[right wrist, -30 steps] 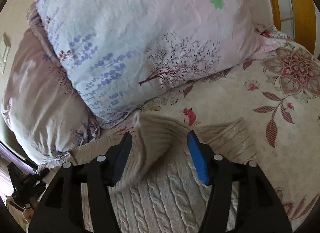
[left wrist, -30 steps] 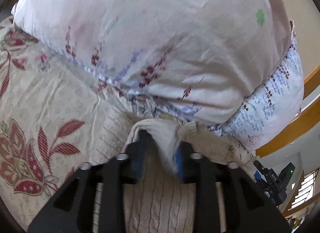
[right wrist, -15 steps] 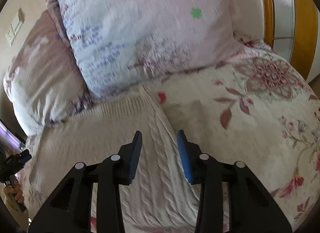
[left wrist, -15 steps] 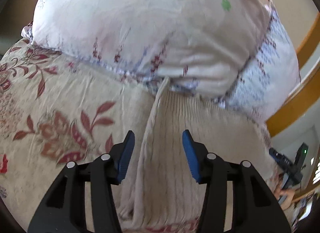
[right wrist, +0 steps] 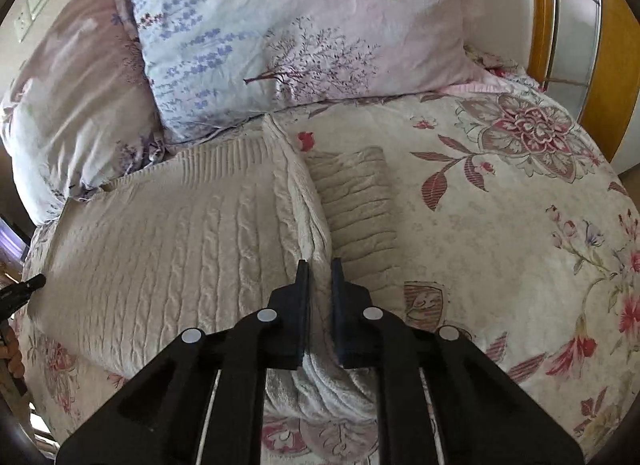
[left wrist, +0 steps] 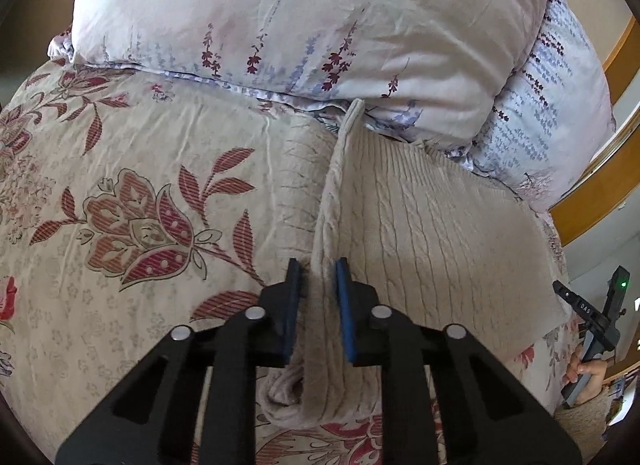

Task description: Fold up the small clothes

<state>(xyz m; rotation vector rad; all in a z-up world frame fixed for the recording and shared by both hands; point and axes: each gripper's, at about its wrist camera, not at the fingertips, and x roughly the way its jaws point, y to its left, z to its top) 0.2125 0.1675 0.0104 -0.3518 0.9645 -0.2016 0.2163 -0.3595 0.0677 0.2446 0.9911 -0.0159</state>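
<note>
A cream cable-knit sweater (left wrist: 432, 225) lies flat on a floral bedspread (left wrist: 120, 169), its hem against the pillows. My left gripper (left wrist: 318, 265) is closing its jaws on a raised fold along the sweater's left edge, and the blue pads press the knit. A sleeve (left wrist: 296, 169) lies just left of that fold. In the right wrist view the sweater (right wrist: 180, 225) spreads to the left, and my right gripper (right wrist: 319, 265) is shut on a pinched ridge of its right edge. The other sleeve (right wrist: 356, 193) lies flat beside it.
Two floral pillows (left wrist: 320, 17) (right wrist: 300, 25) lean at the head of the bed, touching the sweater's far end. A wooden headboard (left wrist: 600, 201) (right wrist: 540, 5) stands behind. A hand (left wrist: 588, 369) holds the other gripper at the lower right. Bedspread (right wrist: 500, 225) extends rightwards.
Both grippers let go of the far corners, drew back along the sweater's side edges and closed on raised folds there. The sweater now lies spread out flat.
</note>
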